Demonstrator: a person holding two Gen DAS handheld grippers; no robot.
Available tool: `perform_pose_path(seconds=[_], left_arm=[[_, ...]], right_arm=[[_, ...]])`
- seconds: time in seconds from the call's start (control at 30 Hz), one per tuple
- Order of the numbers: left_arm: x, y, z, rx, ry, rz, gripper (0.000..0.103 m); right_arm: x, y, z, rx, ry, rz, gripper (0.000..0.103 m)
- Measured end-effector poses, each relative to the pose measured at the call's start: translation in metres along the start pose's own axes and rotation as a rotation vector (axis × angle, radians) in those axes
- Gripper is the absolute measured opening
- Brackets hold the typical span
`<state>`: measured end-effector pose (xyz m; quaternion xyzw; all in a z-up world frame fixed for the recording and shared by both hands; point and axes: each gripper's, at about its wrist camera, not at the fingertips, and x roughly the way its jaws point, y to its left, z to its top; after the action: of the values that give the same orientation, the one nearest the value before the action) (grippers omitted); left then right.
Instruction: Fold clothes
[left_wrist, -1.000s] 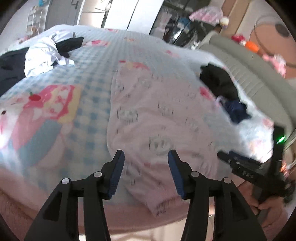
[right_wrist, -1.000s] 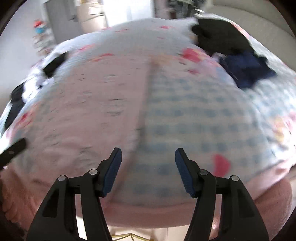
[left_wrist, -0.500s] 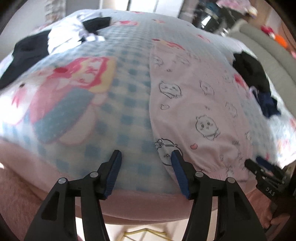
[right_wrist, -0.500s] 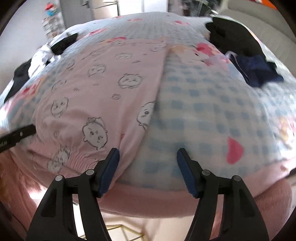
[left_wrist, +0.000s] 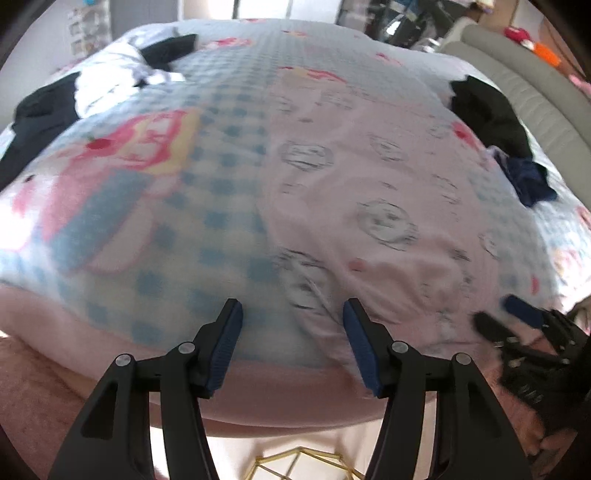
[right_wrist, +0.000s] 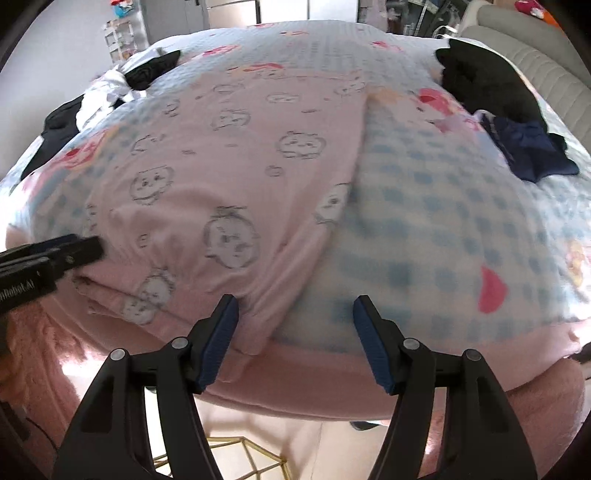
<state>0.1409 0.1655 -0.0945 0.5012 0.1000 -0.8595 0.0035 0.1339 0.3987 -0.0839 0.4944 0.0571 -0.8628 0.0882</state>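
Observation:
A pale pink garment (left_wrist: 369, 177) printed with cartoon faces lies flat on the blue-checked bed cover (left_wrist: 221, 192), its hem at the bed's near edge. My left gripper (left_wrist: 291, 332) is open over the hem's left corner, whose fabric lies between the fingers close to the right pad without being pressed. In the right wrist view the pink garment (right_wrist: 236, 147) fills the left half. My right gripper (right_wrist: 295, 325) is open over the hem's right corner, which lies by the left pad. Each gripper shows at the edge of the other's view: the right gripper (left_wrist: 517, 325), the left gripper (right_wrist: 55, 251).
A black garment (left_wrist: 487, 110) and a navy one (left_wrist: 528, 181) lie on the bed's right side. White and black clothes (left_wrist: 103, 85) are piled at far left. A grey padded sofa (left_wrist: 535, 96) runs along the right. A gold wire frame (left_wrist: 303, 461) is on the floor below.
Both grippers have dropped closer to the garment's near hem, and their jaws stand slightly wider. The left one's view has swung from the garment's middle to its left corner.

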Motion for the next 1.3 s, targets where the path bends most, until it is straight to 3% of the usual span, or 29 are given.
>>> perform_pose_path(seconds=[0.13, 0.17, 0.27, 0.33, 0.5, 0.6, 0.7, 0.73, 0.87, 0.93, 1.07, 1.13, 1.3], left_arm=[[-0.003, 0.014, -0.001, -0.084, -0.007, -0.034, 0.059], [-0.006, 0.014, -0.003, -0.091, -0.009, -0.035, 0.058], [-0.018, 0.004, -0.008, -0.121, -0.009, -0.137, 0.058], [-0.021, -0.003, -0.010, -0.114, -0.003, -0.158, 0.058], [-0.011, -0.005, -0.018, -0.081, 0.061, -0.110, 0.058], [-0.011, 0.001, -0.019, -0.091, 0.057, -0.073, 0.060], [-0.016, 0.009, -0.020, -0.099, 0.031, 0.018, 0.058], [-0.017, 0.013, -0.020, -0.117, 0.026, 0.009, 0.058], [-0.019, 0.023, -0.023, -0.207, 0.020, -0.149, 0.058], [-0.022, 0.017, -0.025, -0.198, -0.002, -0.186, 0.058], [-0.023, 0.000, -0.018, -0.136, -0.016, -0.237, 0.058], [-0.019, -0.005, -0.019, -0.105, 0.006, -0.214, 0.058], [-0.015, -0.010, -0.029, -0.021, 0.030, -0.041, 0.060]], right_arm=[[-0.003, -0.021, 0.000, 0.059, 0.004, -0.050, 0.066], [-0.005, -0.024, 0.001, 0.082, 0.004, -0.044, 0.066], [-0.009, -0.025, 0.005, 0.120, -0.015, -0.015, 0.066], [-0.014, -0.014, 0.006, 0.071, -0.041, 0.014, 0.066], [-0.004, 0.002, -0.003, -0.005, 0.005, -0.003, 0.066], [-0.004, 0.000, -0.010, -0.009, 0.013, -0.009, 0.066], [-0.006, -0.009, -0.017, 0.003, 0.027, -0.092, 0.066], [-0.005, -0.014, -0.018, 0.012, 0.035, -0.128, 0.066], [-0.011, -0.035, -0.016, 0.120, 0.018, -0.037, 0.066], [-0.014, -0.043, -0.015, 0.169, 0.008, 0.009, 0.066], [-0.018, -0.029, -0.008, 0.125, -0.032, 0.071, 0.066], [-0.014, -0.023, -0.008, 0.097, -0.018, 0.074, 0.066], [-0.004, -0.024, -0.016, 0.076, 0.022, 0.025, 0.066]])
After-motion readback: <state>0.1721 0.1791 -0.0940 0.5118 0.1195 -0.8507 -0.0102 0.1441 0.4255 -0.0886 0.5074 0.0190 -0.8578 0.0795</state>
